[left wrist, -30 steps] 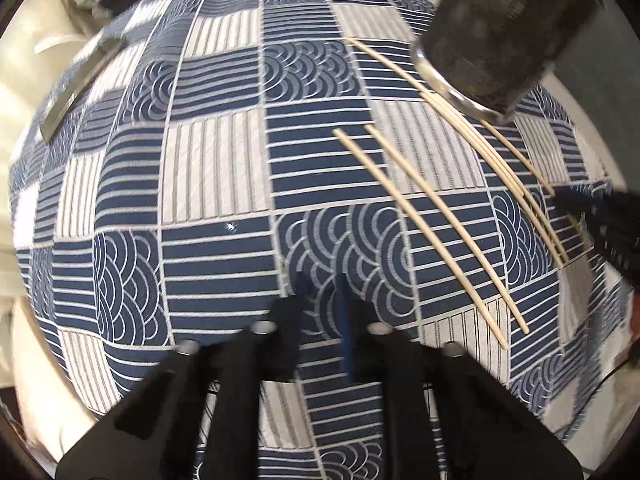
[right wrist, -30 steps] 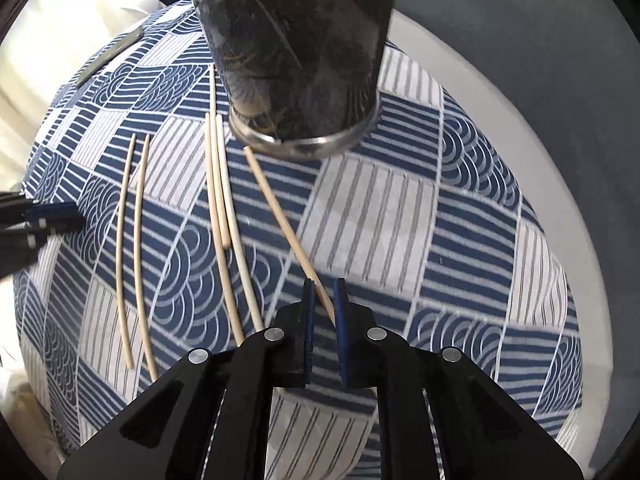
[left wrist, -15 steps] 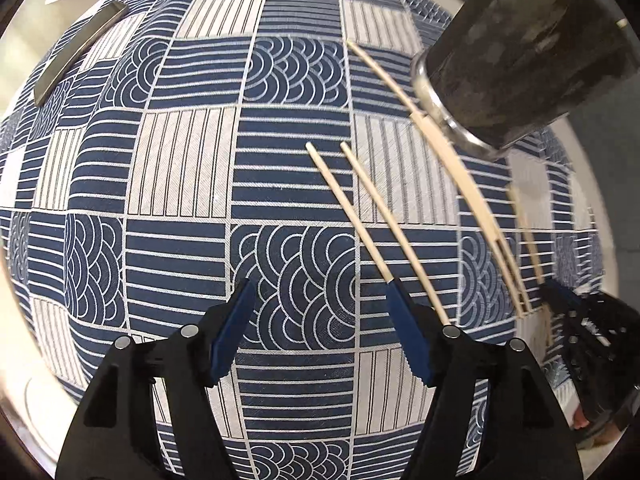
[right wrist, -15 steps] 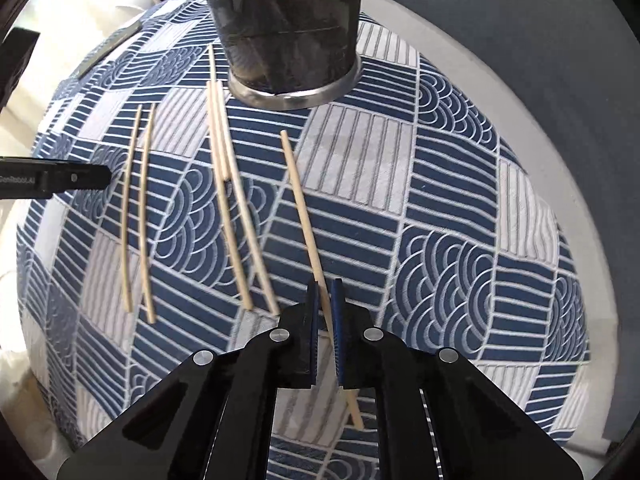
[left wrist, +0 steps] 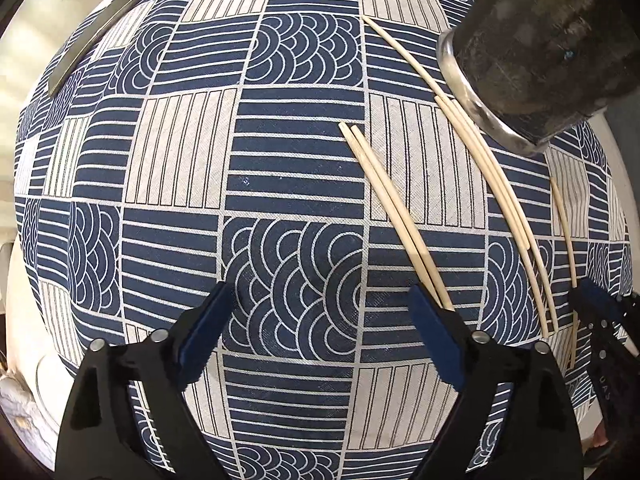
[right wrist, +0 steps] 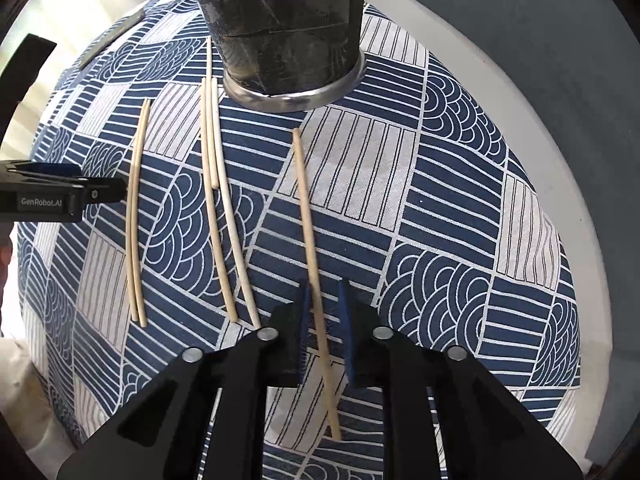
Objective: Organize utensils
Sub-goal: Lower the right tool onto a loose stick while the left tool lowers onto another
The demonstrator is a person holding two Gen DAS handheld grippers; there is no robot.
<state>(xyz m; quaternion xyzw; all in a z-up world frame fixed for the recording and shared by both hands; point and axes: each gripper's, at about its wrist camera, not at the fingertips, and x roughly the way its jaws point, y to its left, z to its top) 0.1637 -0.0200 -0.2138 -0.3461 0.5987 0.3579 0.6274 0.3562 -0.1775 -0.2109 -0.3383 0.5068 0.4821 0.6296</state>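
Observation:
A dark utensil holder [left wrist: 532, 40] [right wrist: 280, 20] with a metal base rim stands at the far side of the blue patterned cloth [left wrist: 280, 160]. Several pale chopsticks lie on the cloth. A pair [left wrist: 388, 208] [right wrist: 134, 216] lies side by side, and its near ends touch the outer side of one finger of my left gripper [left wrist: 318, 290] [right wrist: 100, 184]. That gripper's jaws are opening wide over bare cloth. Three more chopsticks [left wrist: 492, 176] [right wrist: 218, 200] lie beside the holder. My right gripper [right wrist: 324, 286] [left wrist: 592, 300] is shut on a single chopstick [right wrist: 306, 208] [left wrist: 562, 220].
A flat grey bar [left wrist: 88, 36] [right wrist: 112, 40] lies on the cloth's far left edge. The white table rim [right wrist: 540, 140] curves around the right of the cloth, with grey floor beyond it.
My left gripper went from shut to wide open and shifted toward the pair, whose two sticks now lie closer together. My right gripper drew back from the holder along the single chopstick.

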